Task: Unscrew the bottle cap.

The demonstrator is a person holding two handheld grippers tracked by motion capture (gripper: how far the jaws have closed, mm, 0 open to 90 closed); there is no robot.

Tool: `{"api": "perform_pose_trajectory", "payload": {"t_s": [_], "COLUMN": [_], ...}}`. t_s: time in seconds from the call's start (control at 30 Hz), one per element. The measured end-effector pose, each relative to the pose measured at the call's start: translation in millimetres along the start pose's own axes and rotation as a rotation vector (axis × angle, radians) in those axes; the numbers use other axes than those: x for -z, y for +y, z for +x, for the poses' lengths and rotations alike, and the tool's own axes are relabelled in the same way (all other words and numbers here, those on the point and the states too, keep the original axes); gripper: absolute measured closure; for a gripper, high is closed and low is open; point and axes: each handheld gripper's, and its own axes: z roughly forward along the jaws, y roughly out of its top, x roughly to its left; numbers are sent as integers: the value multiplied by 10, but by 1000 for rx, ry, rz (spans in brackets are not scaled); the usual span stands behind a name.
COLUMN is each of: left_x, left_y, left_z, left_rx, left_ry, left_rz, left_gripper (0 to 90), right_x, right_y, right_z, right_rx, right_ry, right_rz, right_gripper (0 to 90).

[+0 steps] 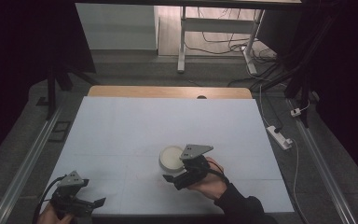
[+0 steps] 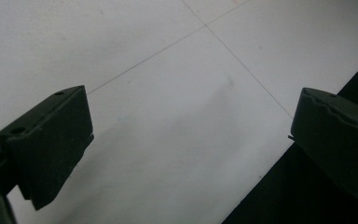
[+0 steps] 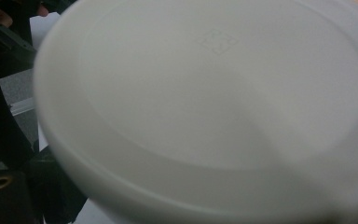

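Observation:
A white round container (image 1: pixel 171 157) stands on the pale table cover (image 1: pixel 158 121), just right of the middle and towards the front. My right gripper (image 1: pixel 176 171) reaches it from the near side and is shut on it, held by a hand in a dark sleeve. In the right gripper view the container's flat white face (image 3: pixel 214 93), with a small moulded square mark, is very close and blurred, and one black finger (image 3: pixel 4 186) shows at the lower left. My left gripper (image 1: pixel 93 204) rests at the front left corner, open, with bare cover between its fingers (image 2: pixel 191 140).
The cover's front edge (image 2: pixel 279 177) runs just under my left gripper's right finger. A wooden table strip (image 1: pixel 168 91) lies at the back. Metal rails flank the table. A white power strip (image 1: pixel 279 136) and cables lie on the floor at the right, and a desk frame (image 1: pixel 182 42) stands behind.

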Motion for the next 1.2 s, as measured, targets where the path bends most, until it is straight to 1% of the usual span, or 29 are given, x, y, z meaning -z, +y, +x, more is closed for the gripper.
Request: {"api": "perform_pose_trajectory", "payload": {"t_s": [0.17, 0.33, 0.4, 0.5, 0.63, 0.73, 0.9, 1.0, 1.1, 1.2], "left_x": [16, 26, 26, 28, 24, 14, -17, -56, -88, -114], "left_y": [-6, -4, 8, 47, 96, 142, 233, 323, 427, 536], "left_z": [14, 16, 3, -20, -41, -59, -102, -152, -212, -249], "left_rx": [5, 6, 4, -20, -41, -66, -93, -102, -135, -159], "left_ry": [-14, -28, -39, -49, -62, -70, -86, -119, -127, -143], "left_rz": [-13, -25, -40, -49, -55, -67, -79, -96, -95, -109], "left_gripper": [0, 0, 0, 0, 0, 0, 0, 0, 0, 0], "right_x": [-8, 3, 7, 7, 4, 3, 4, 1, -3, -5], "right_y": [-17, -20, -19, -20, -20, -18, -16, -15, -13, -10], "right_z": [9, 21, 25, 31, 38, 43, 46, 48, 52, 59], "right_rx": [5, 7, 7, 4, 7, 8, 10, 11, 11, 13], "right_ry": [-4, -2, -1, 0, 3, 6, 10, 15, 19, 24], "right_rz": [9, 4, 2, 2, 2, 2, -1, -4, -5, -2], "right_gripper": [65, 65, 65, 65, 65, 65, 65, 65, 65, 65]}}
